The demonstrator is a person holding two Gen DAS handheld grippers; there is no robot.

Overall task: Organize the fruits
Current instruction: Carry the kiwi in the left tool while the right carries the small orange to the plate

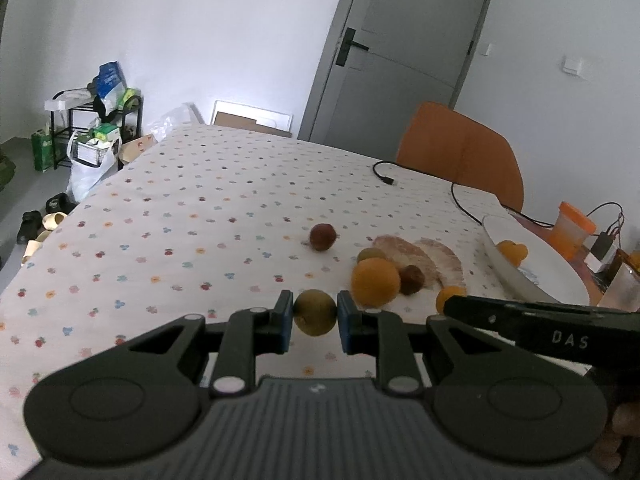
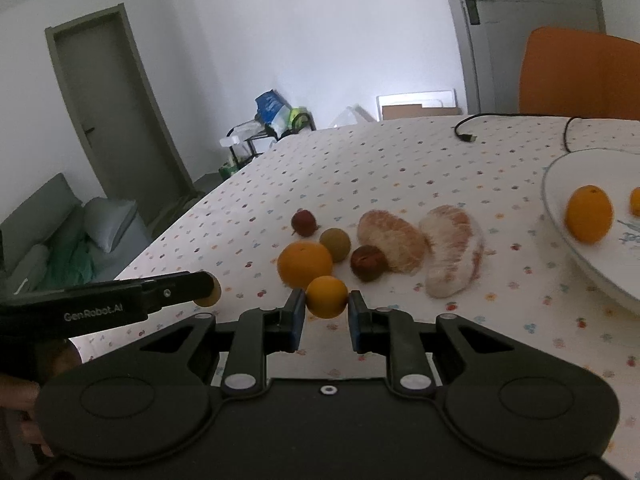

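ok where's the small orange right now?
In the right wrist view the small orange sits between the right gripper's fingers, just in front of the big orange on the tablecloth; the plate is off to the right.

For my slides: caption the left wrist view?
Left tongs grip a green fruit above the dotted tablecloth.

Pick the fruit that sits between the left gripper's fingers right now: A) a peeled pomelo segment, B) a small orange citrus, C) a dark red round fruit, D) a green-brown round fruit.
D: in the left wrist view the left gripper has its blue pads against both sides of the green-brown round fruit, above the dotted tablecloth.
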